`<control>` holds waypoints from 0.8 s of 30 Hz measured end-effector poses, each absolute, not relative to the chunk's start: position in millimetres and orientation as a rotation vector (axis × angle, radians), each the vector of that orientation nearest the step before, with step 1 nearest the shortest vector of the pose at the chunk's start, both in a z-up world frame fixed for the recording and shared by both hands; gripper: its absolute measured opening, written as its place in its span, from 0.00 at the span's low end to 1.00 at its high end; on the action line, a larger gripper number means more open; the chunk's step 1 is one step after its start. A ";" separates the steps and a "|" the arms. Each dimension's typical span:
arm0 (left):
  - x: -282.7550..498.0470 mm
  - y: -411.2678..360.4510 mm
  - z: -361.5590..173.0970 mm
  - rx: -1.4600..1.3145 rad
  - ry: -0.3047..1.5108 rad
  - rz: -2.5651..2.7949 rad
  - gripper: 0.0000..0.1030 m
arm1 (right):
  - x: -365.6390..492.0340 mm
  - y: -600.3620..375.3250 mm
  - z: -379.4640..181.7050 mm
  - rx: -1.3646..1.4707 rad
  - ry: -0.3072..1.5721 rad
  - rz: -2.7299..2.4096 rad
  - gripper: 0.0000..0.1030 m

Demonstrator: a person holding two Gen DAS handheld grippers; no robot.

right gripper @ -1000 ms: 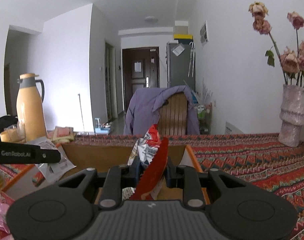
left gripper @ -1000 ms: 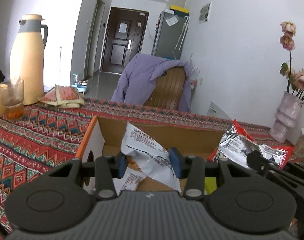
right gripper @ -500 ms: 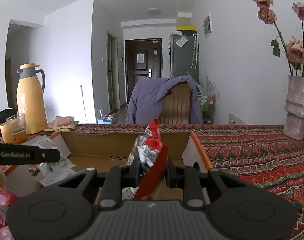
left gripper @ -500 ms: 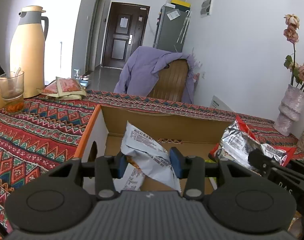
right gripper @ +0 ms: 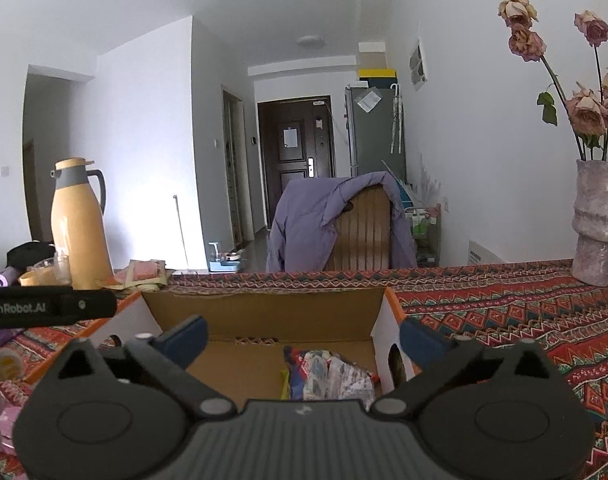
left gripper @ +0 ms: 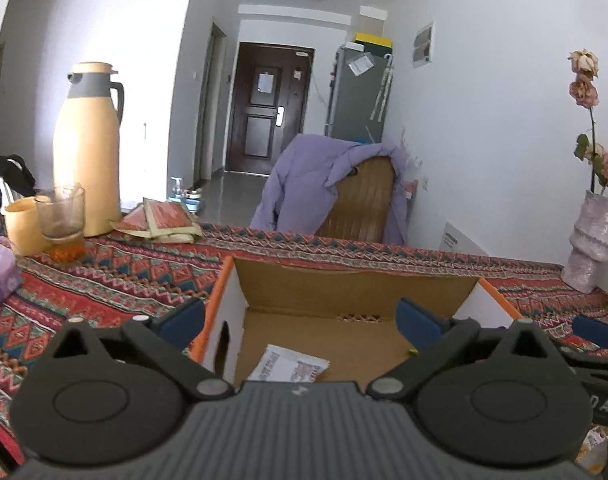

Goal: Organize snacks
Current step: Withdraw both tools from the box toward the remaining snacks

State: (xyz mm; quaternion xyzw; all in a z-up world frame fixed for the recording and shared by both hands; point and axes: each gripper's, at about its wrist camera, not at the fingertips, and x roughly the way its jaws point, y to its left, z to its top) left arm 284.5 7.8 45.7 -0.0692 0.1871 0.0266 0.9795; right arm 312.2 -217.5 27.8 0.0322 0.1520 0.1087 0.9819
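Note:
An open cardboard box point(left gripper: 356, 284) with orange edges stands on the patterned tablecloth, seen also in the right wrist view point(right gripper: 263, 306). My left gripper point(left gripper: 301, 320) hangs over its near side, jaws opening wide, nothing between them. A white snack packet point(left gripper: 289, 368) lies flat on the box floor below. My right gripper point(right gripper: 301, 336) hovers over the box's right half, jaws likewise opening and empty. A red and silver snack bag point(right gripper: 328, 374) lies in the box's right corner beneath it.
A yellow thermos point(left gripper: 87, 148), a glass of tea point(left gripper: 61, 224) and flat red packets point(left gripper: 159, 220) stand at the far left. A vase of dried roses point(right gripper: 598, 220) is at the far right. A chair draped in a purple jacket point(left gripper: 332, 188) stands behind the table.
Both grippers have opened wide. The white packet dropped from the left one and the red bag from the right one, and both now lie in the box.

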 end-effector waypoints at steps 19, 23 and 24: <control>249.8 18.6 82.5 -0.222 0.418 -0.008 1.00 | 273.9 -214.9 72.0 -0.008 0.315 0.168 1.00; 226.1 18.9 86.2 -0.196 0.413 -0.002 1.00 | 253.9 -219.2 74.8 -0.009 0.327 0.172 1.00; 219.8 19.3 85.4 -0.189 0.416 0.003 1.00 | 249.2 -220.4 73.5 -0.003 0.335 0.173 1.00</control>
